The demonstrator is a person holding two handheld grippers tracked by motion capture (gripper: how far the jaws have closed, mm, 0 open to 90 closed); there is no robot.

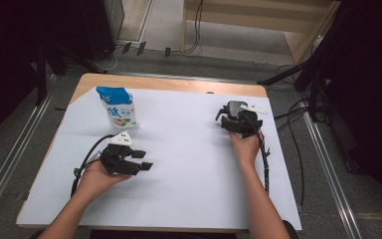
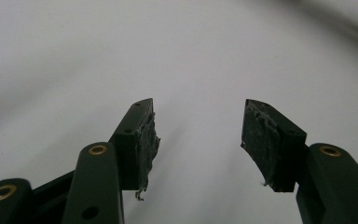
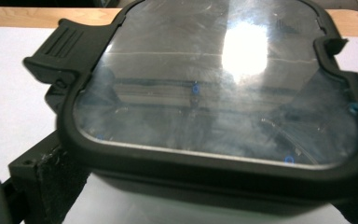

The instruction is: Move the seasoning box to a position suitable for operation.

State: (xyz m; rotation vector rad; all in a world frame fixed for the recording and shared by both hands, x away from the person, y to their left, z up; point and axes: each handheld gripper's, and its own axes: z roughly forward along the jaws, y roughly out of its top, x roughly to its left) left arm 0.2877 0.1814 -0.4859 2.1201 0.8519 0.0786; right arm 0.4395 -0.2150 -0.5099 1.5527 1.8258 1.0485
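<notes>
The thing I'm working on is a dark container with a clear lid [image 3: 214, 93]. In my right gripper view it sits right in front of the camera, between the jaws: a black rim runs round a glassy, reflective top, with a ribbed latch tab at its upper left corner. One of my padded fingers [image 3: 51, 186] shows at the lower left, pressed up against the container's side wall, and the dark edge of the other peeks in at the lower right. So my right tongs are clamped on the container.

In the high view the container [image 1: 235, 108] sits on the far right part of the white sheet, and my right gripper [image 1: 238, 121] is on its near side, with my right hand wrapped round the handle and a cable trailing back along my forearm.

My left gripper [image 1: 142, 160] lies well apart from that, on the near left of the sheet, pointing right. Its jaws stand apart with nothing between them; my left gripper view shows both worn pads [image 2: 147, 140] over bare white surface.

Farther back on the left, just beyond my left gripper, a blue and white pouch [image 1: 118, 108] stands upright. Everything rests on the white sheet [image 1: 189, 164], which covers most of a wooden table [image 1: 169, 83]; the wood shows as a strip along the far edge.
</notes>
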